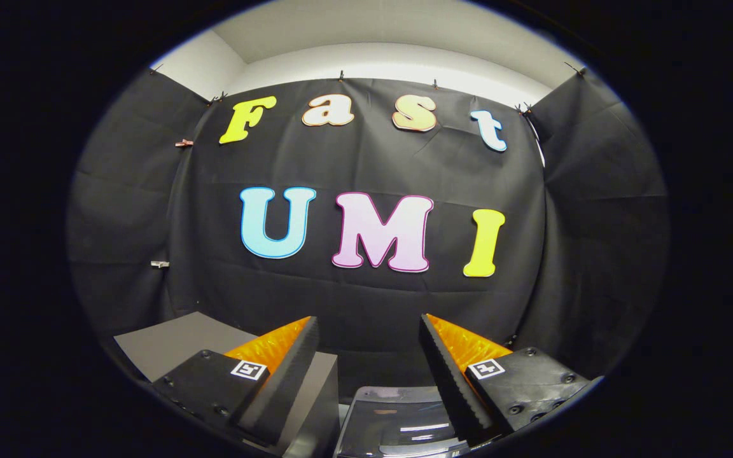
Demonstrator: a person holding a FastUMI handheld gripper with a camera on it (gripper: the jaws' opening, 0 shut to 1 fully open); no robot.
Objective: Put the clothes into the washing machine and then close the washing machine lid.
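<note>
My gripper is held high and level, facing the booth's black cloth wall. Its two fingers stand wide apart and nothing lies between them. Below and between the fingers I see the top of the washing machine, a glossy dark lid or panel with light reflections on it; whether the lid is up or down I cannot tell. No clothes are in sight.
A grey box-like surface sits low behind the left finger, next to the washing machine. The black cloth wall closes off the space ahead and wraps round both sides. A pale ceiling shows above it.
</note>
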